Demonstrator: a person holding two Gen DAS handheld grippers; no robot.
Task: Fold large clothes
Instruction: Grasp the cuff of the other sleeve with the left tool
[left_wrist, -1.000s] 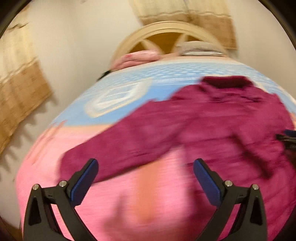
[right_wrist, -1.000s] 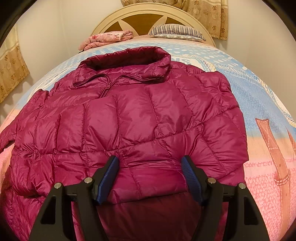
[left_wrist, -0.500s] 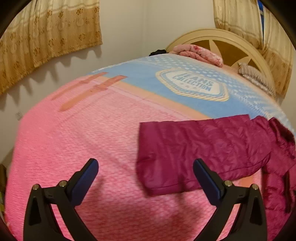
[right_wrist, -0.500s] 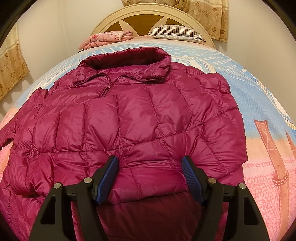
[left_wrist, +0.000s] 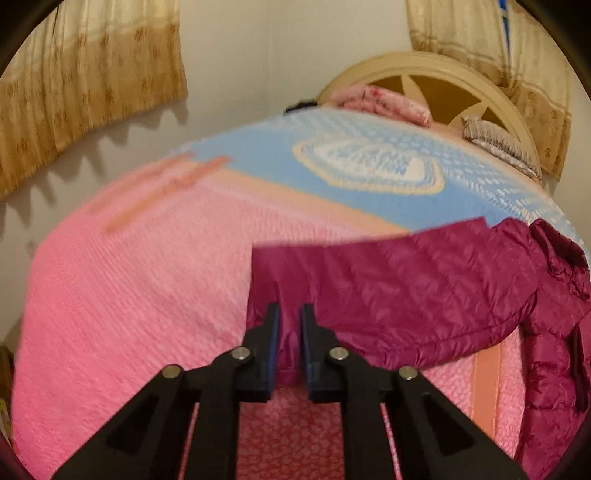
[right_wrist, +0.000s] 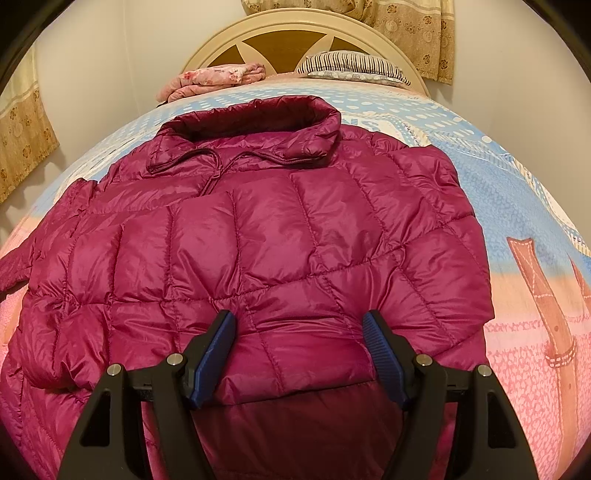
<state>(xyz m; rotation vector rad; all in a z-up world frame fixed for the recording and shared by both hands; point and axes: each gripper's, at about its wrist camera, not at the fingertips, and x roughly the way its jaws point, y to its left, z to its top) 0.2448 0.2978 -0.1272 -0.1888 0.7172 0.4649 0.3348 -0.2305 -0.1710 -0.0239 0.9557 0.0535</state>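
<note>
**Left tongs on cuff; right tongs wide over hem**

Your left tongs (left_wrist: 289, 332) are clamped on the cuff end of the sleeve (left_wrist: 388, 288), which lies stretched across the pink bed (left_wrist: 129, 295). Your right tongs (right_wrist: 298, 354) stand apart above the jacket (right_wrist: 258, 240), gripping nothing; a folded panel already lies over the body near the hem.

Assessment: the quilted shell looks light, puffy and slick. Expect it to spring back and slide. Take hold at seams, cuff or hem edge, not mid-panel. The collar (right_wrist: 258, 114) lies farthest, toward the headboard (right_wrist: 295, 37).
</note>
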